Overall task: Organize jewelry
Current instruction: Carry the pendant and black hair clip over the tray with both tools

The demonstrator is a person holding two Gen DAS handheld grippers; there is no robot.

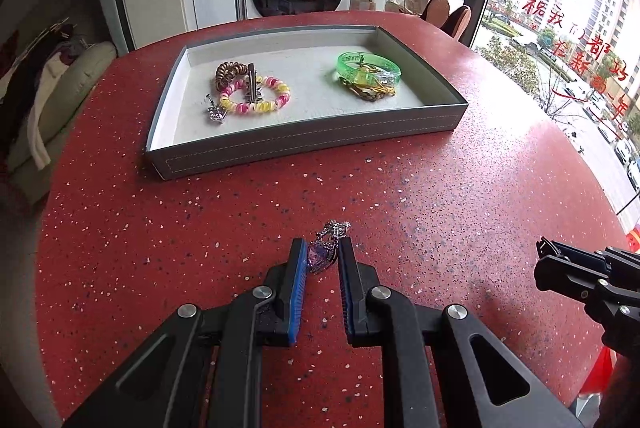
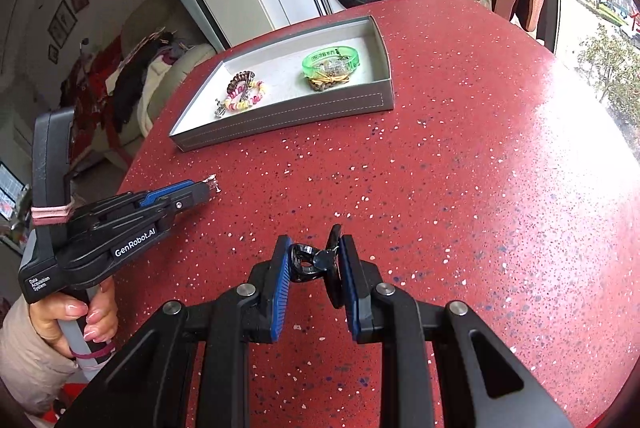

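Gripping a purple heart pendant [image 1: 319, 255], the left hand-held gripper [image 1: 322, 257] is facing the jewelry tray [image 1: 308, 142] straight ahead, while the right hand-held gripper [image 2: 316, 260] is clasping a black hair clip [image 2: 310, 262].

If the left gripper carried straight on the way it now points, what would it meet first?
Probably the near wall of the grey tray; the left gripper, closed on the purple pendant, has only bare red table ahead before that, though depth is uncertain.

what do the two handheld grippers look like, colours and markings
Both the left gripper and right gripper are black linkage frames with silver pivot bolts and ribbed blue pads lining the jaws. The left one's body reads GenRobot.AI and Data Acquisition System, with a pink band around it and a grey handle.
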